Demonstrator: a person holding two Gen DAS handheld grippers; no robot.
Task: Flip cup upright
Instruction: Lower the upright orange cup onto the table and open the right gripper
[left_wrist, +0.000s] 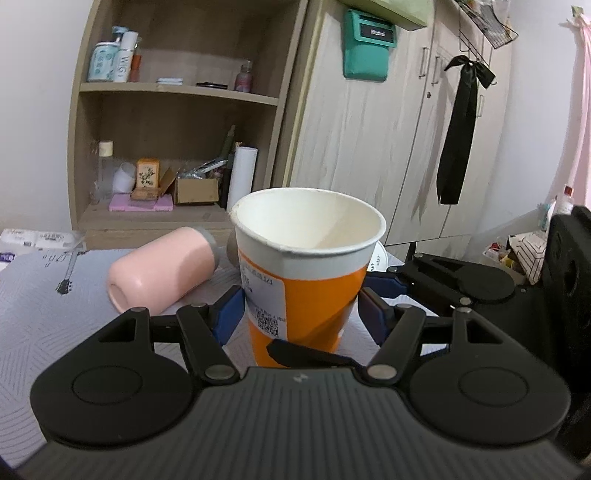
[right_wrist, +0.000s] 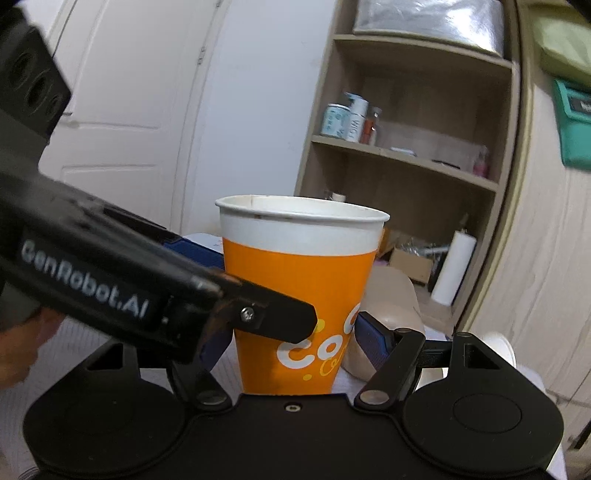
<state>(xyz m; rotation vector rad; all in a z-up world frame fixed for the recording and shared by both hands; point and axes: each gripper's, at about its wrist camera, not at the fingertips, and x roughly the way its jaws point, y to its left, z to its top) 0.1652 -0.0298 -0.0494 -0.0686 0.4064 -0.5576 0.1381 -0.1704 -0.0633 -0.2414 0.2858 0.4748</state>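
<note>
Soft, even indoor light w/ faint shadows for you; fisheye bends the cabinet (left_wrist: 354, 122) edges, and your right view's blurred, esp. the shelf (right_wrist: 406, 155).

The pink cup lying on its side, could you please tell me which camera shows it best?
The left wrist view shows it best: the pink cup lies on its side on the table, nearly whole, behind the paper cup. In the right wrist view only a blurred pink part shows behind the paper cup.
</note>
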